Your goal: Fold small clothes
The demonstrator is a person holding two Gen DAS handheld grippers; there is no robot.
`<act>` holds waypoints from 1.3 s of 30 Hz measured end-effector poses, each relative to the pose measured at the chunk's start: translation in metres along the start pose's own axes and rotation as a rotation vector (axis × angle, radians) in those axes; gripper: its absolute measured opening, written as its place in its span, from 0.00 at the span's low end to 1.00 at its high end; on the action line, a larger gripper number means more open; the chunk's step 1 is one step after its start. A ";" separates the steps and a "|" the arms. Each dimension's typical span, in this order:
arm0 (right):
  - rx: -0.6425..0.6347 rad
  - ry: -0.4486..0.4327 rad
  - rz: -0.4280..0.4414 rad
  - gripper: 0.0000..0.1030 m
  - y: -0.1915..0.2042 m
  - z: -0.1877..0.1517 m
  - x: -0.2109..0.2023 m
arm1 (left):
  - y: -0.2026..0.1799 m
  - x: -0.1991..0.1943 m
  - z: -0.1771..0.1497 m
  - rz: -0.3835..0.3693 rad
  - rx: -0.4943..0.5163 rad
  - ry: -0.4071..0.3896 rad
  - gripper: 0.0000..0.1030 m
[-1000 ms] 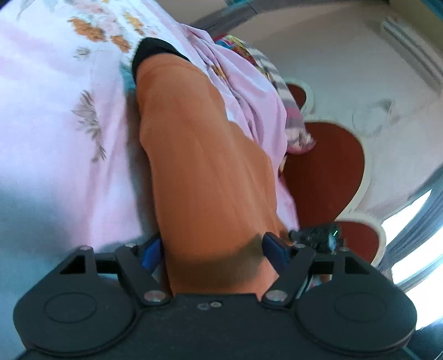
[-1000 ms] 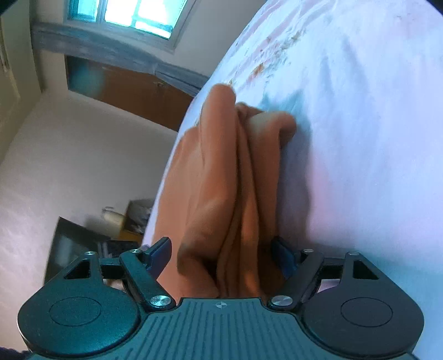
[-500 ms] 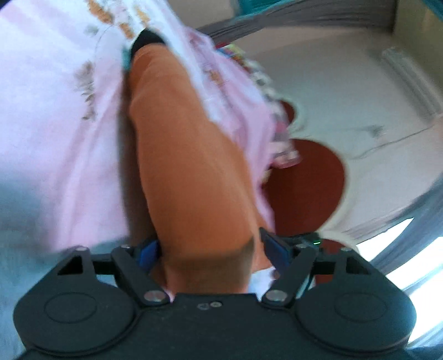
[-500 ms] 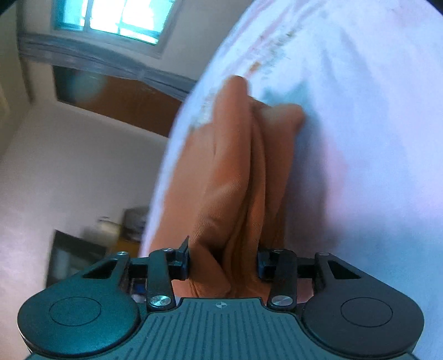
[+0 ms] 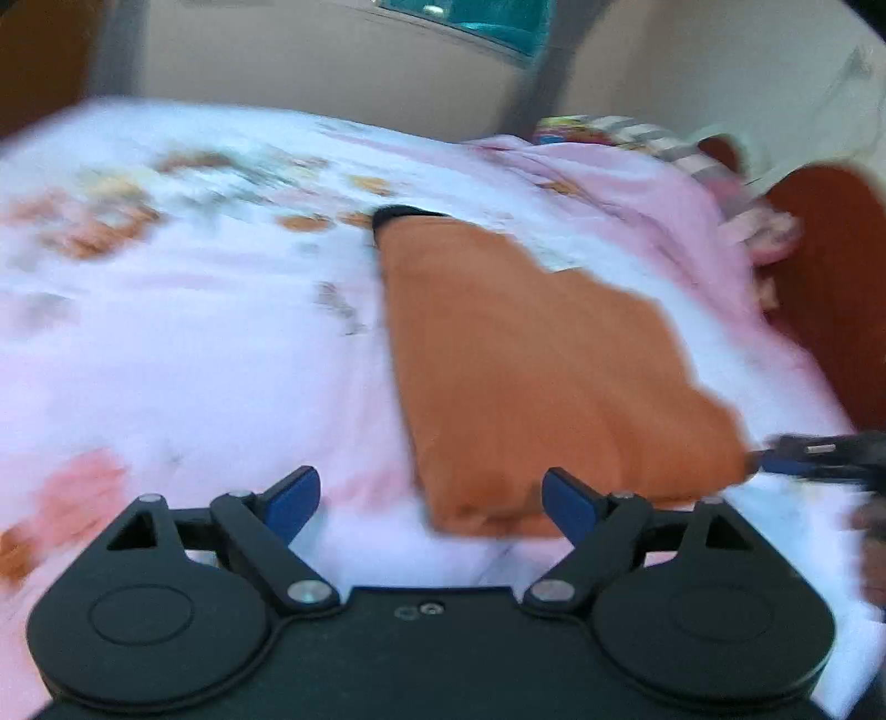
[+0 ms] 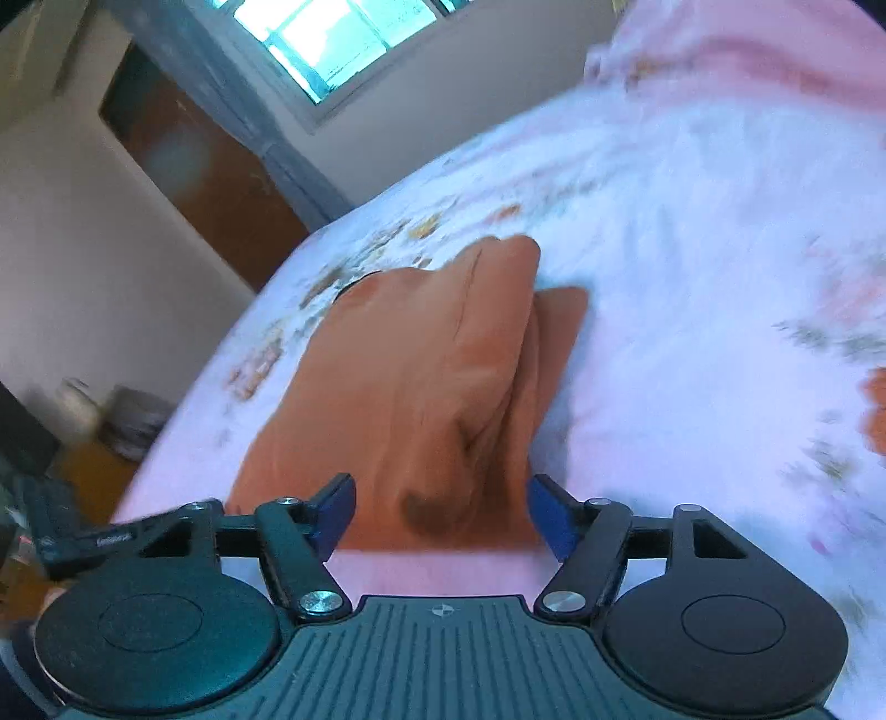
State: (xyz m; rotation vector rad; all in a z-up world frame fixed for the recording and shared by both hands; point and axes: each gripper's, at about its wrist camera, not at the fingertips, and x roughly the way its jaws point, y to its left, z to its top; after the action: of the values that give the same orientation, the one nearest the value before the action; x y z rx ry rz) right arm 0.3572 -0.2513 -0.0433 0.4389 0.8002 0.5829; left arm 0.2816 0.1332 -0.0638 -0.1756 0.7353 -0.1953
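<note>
An orange garment with a black cuff lies folded on the pink floral bedsheet. My left gripper is open and empty just in front of its near edge. In the right wrist view the same orange garment lies bunched with a raised fold along its right side. My right gripper is open, its jaws on either side of the garment's near edge without holding it. The right gripper's tip also shows in the left wrist view at the garment's right corner.
A red and white headboard and a striped pillow stand past the bed's right side. A brown door and a window are on the far wall. Clutter sits on the floor by the bed.
Both grippers have opened and let go of the orange garment, which now lies flat on the bed. Both have pulled back from it.
</note>
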 end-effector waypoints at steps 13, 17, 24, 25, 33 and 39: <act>-0.304 -0.270 -0.316 1.00 0.132 -0.165 -0.147 | -0.113 -0.176 -0.093 0.199 0.133 -0.277 0.90; -0.344 -0.304 -0.314 1.00 0.157 -0.178 -0.162 | -0.126 -0.201 -0.097 0.167 0.113 -0.321 0.91; -0.381 -0.385 -0.374 1.00 0.180 -0.189 -0.196 | -0.137 -0.232 -0.113 0.187 0.112 -0.390 0.92; -0.380 -0.386 -0.373 1.00 0.181 -0.190 -0.198 | -0.138 -0.235 -0.115 0.185 0.109 -0.398 0.92; -0.379 -0.417 -0.406 1.00 0.188 -0.200 -0.204 | -0.155 -0.240 -0.117 0.190 0.149 -0.419 0.93; -0.354 -0.417 -0.412 1.00 0.184 -0.196 -0.206 | -0.158 -0.231 -0.119 0.192 0.175 -0.379 0.94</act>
State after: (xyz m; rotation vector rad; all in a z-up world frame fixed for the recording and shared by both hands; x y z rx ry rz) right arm 0.0340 -0.2138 0.0497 0.0556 0.3578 0.2247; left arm 0.0152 0.0242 0.0344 0.0258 0.3520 -0.0398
